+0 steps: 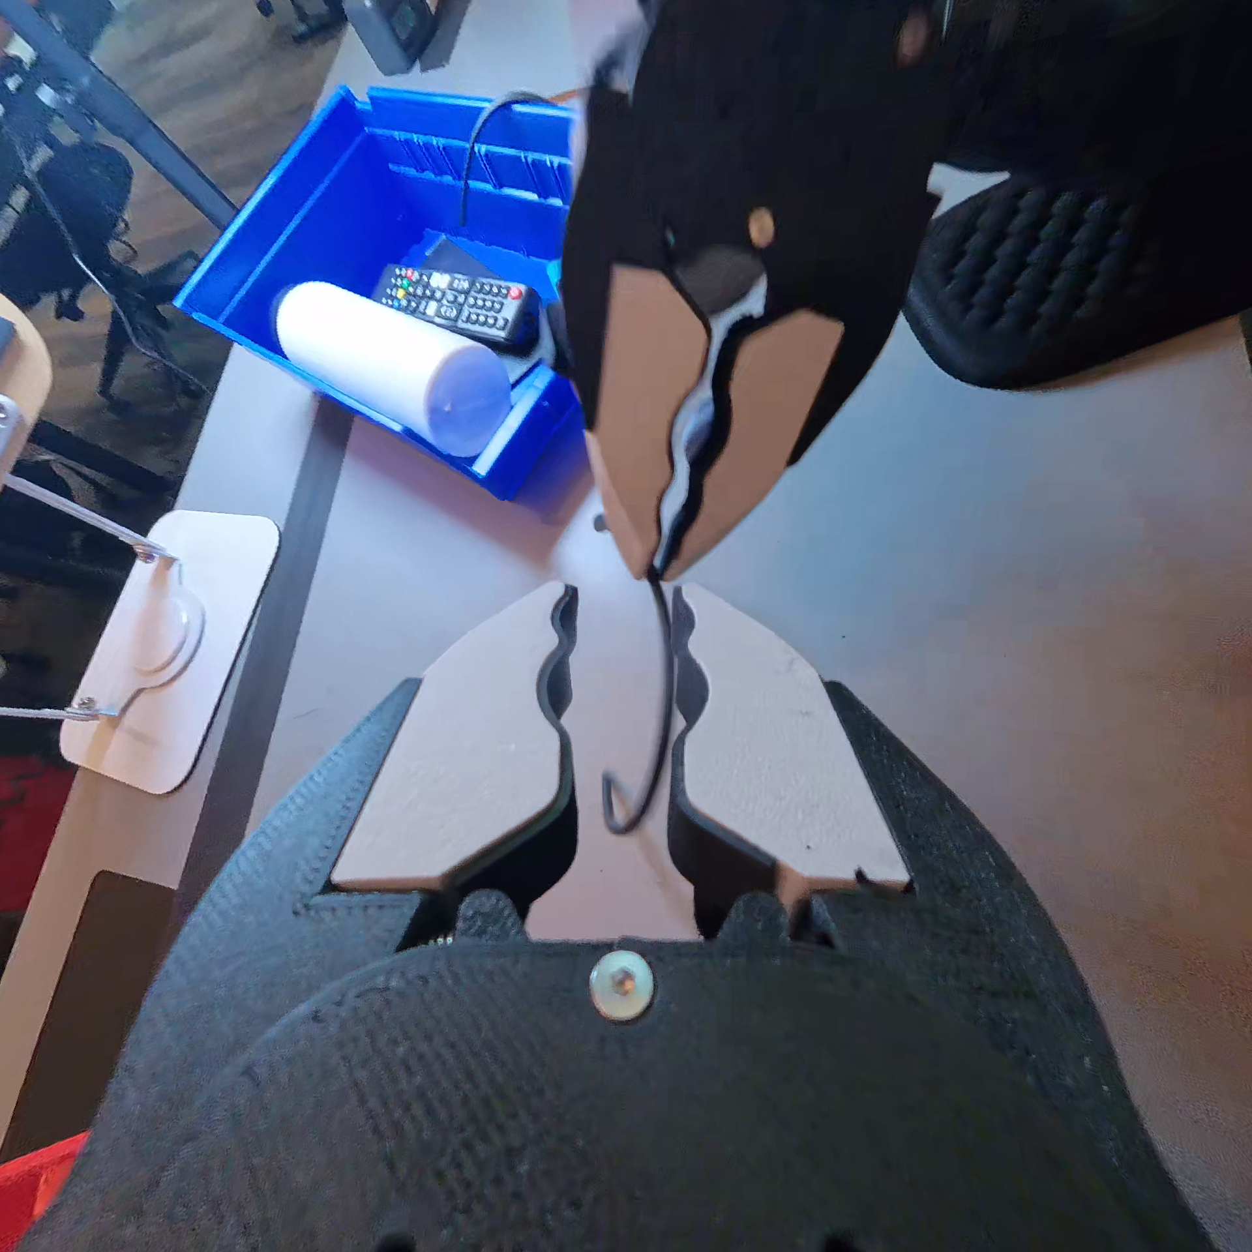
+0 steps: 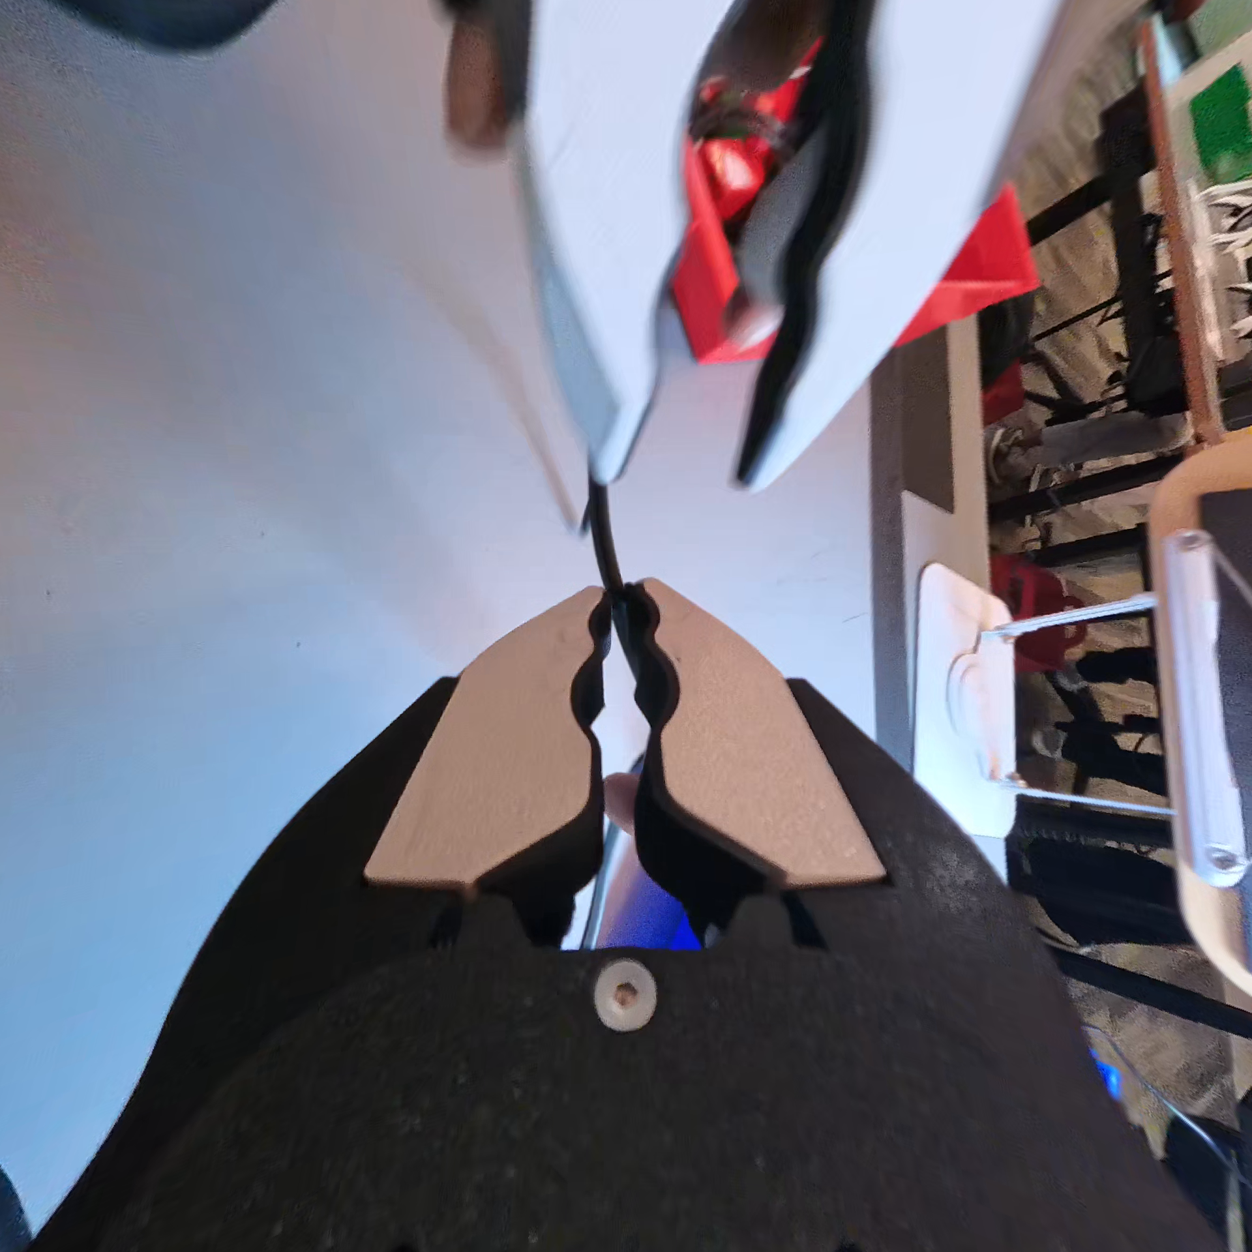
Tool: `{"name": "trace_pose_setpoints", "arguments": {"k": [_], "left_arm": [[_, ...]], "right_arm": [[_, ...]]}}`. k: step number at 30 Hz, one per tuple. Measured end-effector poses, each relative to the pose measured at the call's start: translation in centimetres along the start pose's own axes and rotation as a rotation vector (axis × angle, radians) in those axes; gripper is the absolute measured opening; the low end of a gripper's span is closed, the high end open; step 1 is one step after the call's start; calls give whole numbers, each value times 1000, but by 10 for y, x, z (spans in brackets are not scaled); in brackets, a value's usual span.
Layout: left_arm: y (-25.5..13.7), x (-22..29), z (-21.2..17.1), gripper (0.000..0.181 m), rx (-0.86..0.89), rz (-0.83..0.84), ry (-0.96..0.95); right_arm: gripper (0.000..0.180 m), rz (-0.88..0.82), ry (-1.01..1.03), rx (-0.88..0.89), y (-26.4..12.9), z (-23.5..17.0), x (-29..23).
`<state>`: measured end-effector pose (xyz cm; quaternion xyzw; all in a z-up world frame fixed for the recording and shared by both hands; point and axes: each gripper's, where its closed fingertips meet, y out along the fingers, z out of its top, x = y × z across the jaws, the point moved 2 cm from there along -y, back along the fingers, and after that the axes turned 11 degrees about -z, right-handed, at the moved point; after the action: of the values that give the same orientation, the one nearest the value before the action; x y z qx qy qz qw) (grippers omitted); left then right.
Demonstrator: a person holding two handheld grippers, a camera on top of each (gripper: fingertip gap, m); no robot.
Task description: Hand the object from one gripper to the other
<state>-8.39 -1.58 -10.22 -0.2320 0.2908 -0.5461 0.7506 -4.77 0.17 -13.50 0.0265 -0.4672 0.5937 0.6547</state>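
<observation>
Above the middle of the desk [image 1: 948,610], the right gripper [image 1: 654,576] comes down tips-first and pinches a thin black cable [image 1: 660,677] at its fingertips, its jaws closed on the cord. The cable's free end hangs into the gap of the left gripper [image 1: 623,596], curling into a small hook between the pale pads [image 1: 474,745], and the left jaws stand parted with the cord loose between them, possibly brushing one pad but not gripped. In the right wrist view the same pinch shows close up: the cable [image 2: 603,542] runs from the right gripper [image 2: 620,593] up towards the spread tips of the left gripper [image 2: 671,474]. Toward the desk's far left edge sits a blue bin [image 1: 284,244] holding a white cylinder [image 1: 386,359] and a remote control [image 1: 461,298]; a white plate [image 1: 135,711] with a clear bracket lies at the near left edge. The handover looks about to start, and the risk is timing: if the right tongs let go before the left close, the light cord would likely drop to the desk. The hooked end could also slide sideways out of the scalloped pads, or the left jaws might close on only the very tip and hold it weakly.
</observation>
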Motion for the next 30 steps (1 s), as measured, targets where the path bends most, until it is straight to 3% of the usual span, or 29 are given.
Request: {"name": "trace_pose_setpoints", "arguments": {"k": [1,10,16,22,30], "left_arm": [[2,-1,-2,28,-16,11,3],[-5,-9,3,5,-37,123,77],[-16,-16,6,4,11,150,50],[-26,-20,4,4,57,126,9],[-21,-23,3,21,-9,217,68]], "right_arm": [[3,-14,11,15,-3,8,8],[3,-62,60,88,-13,33,28],[10,-222,-22,91,-17,35,38],[7,-350,-111,49,-8,33,47],[6,-344,-76,4,2,31,43]]}}
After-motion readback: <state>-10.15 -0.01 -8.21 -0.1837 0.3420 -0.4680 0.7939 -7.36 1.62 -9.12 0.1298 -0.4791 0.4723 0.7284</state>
